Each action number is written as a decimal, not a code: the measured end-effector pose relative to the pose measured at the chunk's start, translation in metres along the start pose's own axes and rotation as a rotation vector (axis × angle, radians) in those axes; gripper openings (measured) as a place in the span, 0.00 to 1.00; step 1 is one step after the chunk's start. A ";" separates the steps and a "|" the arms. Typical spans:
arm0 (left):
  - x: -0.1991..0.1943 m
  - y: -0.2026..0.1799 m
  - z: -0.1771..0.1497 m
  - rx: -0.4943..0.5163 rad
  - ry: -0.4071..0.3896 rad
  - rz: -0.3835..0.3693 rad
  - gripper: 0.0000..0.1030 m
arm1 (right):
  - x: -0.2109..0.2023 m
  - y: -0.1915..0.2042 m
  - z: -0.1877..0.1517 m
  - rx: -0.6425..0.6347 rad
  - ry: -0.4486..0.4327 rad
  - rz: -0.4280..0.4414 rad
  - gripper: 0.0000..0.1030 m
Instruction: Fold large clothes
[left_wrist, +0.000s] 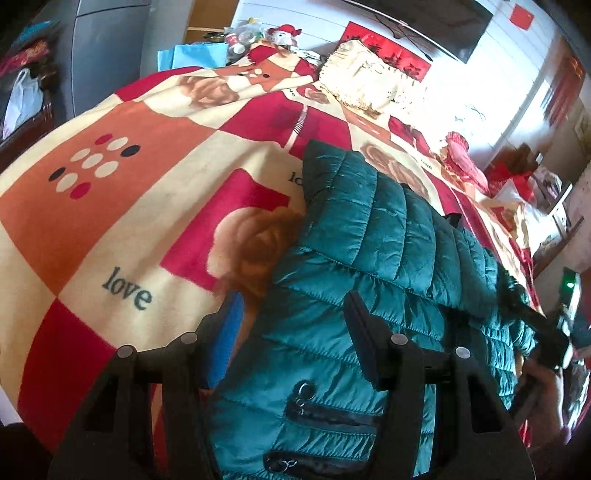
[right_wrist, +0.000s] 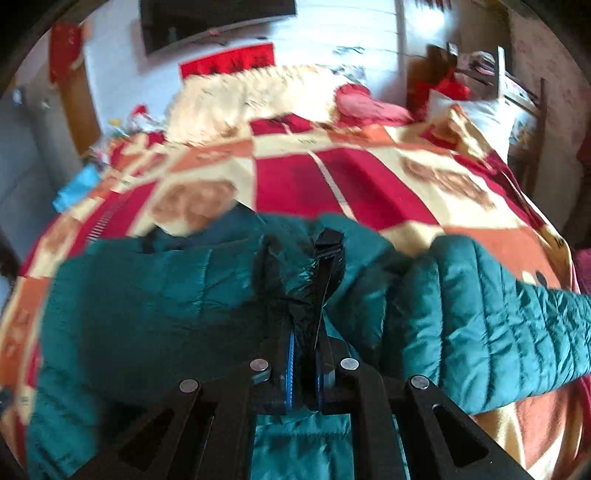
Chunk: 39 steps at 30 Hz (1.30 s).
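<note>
1. Left wrist view: the left gripper (left_wrist: 291, 325) stands with its jaws wide apart over the near edge of the teal quilted jacket (left_wrist: 369, 258). One black finger (left_wrist: 364, 332) rests on the fabric at about 5 o'clock; the other, with a blue pad, lies just off the jacket's edge at 7 o'clock, over the blanket.
2. The jacket lies on a red, orange and cream blanket (left_wrist: 110, 192) printed with roses and the word "love", and runs from 6 o'clock up toward the centre. Two zip pockets (left_wrist: 332, 410) show near 6 o'clock.
3. At 12 o'clock a cream fringed pillow (left_wrist: 362, 77) sits at the head of the bed; a red frilled cushion (left_wrist: 461, 155) lies at 2 o'clock.
4. At 4 o'clock the right gripper (left_wrist: 554, 332) shows only partly, at the jacket's far edge.
5. Right wrist view, blurred: the right gripper (right_wrist: 314, 295) is clamped on a bunched fold of the jacket (right_wrist: 147, 295), its jaws close together with dark fabric pinched between them at centre.
6. A sleeve (right_wrist: 498, 314) stretches toward 3 o'clock over the blanket (right_wrist: 369, 177).
</note>
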<state>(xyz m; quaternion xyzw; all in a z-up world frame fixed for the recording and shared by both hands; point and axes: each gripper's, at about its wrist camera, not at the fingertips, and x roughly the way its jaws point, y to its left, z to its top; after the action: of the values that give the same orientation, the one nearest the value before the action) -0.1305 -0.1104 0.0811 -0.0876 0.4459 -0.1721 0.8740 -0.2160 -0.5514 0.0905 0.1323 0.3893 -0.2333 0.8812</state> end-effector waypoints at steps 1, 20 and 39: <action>0.001 -0.003 0.001 0.016 -0.001 0.006 0.55 | 0.011 -0.001 -0.002 0.007 0.020 -0.003 0.07; 0.068 -0.078 0.047 0.212 -0.058 0.115 0.55 | -0.010 0.048 -0.008 -0.044 0.057 0.217 0.63; 0.113 -0.073 0.045 0.230 -0.011 0.166 0.59 | 0.015 0.044 0.014 -0.021 0.049 0.137 0.63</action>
<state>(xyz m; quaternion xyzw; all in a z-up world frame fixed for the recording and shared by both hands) -0.0489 -0.2210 0.0457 0.0493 0.4240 -0.1484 0.8921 -0.1763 -0.5244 0.0911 0.1551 0.4031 -0.1653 0.8867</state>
